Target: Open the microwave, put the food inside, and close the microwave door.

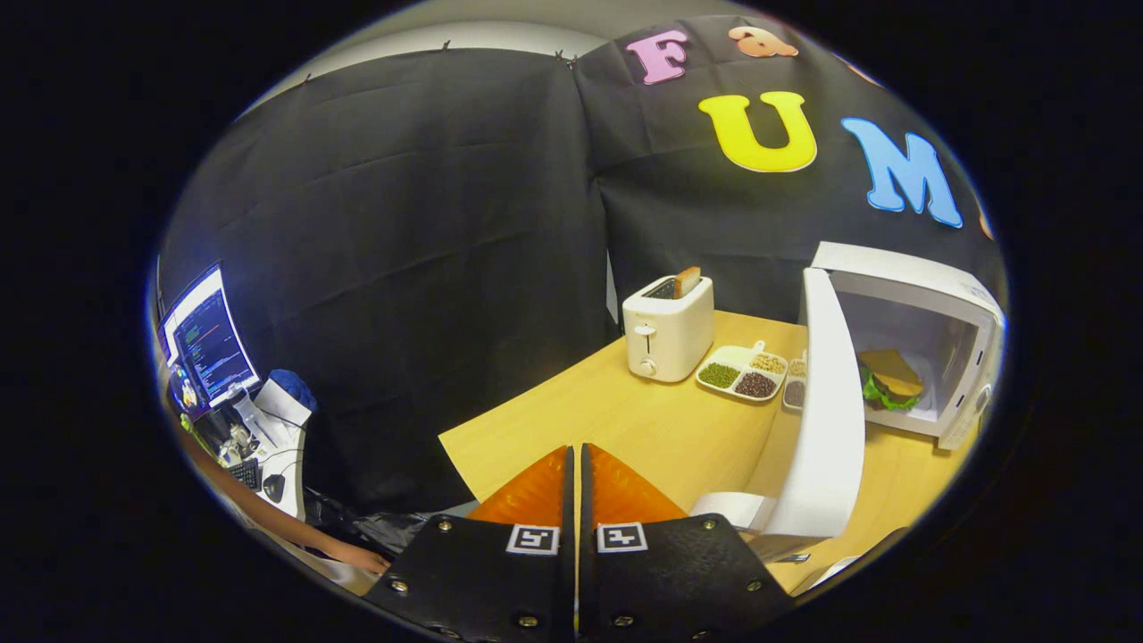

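Claw [576, 473] sits nearest, fingers pressed together w/ only a thin slit between, nothing held, nothing touched; it hangs over the worktop's [625, 420] near corner. Microwave [929, 348] stands at the worktop's right edge, door [826, 420] swung wide open toward the claw. Food, a sandwich [888, 379] w/ green lettuce, already lies inside the cavity. So steps 1 & 2 look done; closing is in hand. Next move prob. needs the claw brought round to the door's outer face, then a push to swing it shut. Toaster [668, 329] & bean tray [743, 371] sit beyond, near the back edge.
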`<state>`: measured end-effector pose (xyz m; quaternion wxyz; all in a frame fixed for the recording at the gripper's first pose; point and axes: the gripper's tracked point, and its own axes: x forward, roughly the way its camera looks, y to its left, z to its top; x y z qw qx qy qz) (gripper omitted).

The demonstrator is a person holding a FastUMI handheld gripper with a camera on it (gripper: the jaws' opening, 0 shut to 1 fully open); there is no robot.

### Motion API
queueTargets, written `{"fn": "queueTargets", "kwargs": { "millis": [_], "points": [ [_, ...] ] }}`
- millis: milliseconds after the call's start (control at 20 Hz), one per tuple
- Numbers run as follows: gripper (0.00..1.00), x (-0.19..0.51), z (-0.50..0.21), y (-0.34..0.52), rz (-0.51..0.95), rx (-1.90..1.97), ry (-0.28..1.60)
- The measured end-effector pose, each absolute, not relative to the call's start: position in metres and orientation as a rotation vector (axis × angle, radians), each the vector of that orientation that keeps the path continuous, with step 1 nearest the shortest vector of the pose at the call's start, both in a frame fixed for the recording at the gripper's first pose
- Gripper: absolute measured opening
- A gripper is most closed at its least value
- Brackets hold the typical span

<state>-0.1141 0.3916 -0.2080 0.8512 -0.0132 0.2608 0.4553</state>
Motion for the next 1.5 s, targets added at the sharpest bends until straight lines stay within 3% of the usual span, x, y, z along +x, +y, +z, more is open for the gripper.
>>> {"fn": "queueTargets", "kwargs": {
  "millis": [1500],
  "points": [
    [0.0,-0.024,-0.233,0.238,0.57,-0.014,0.623]
  ]
}}
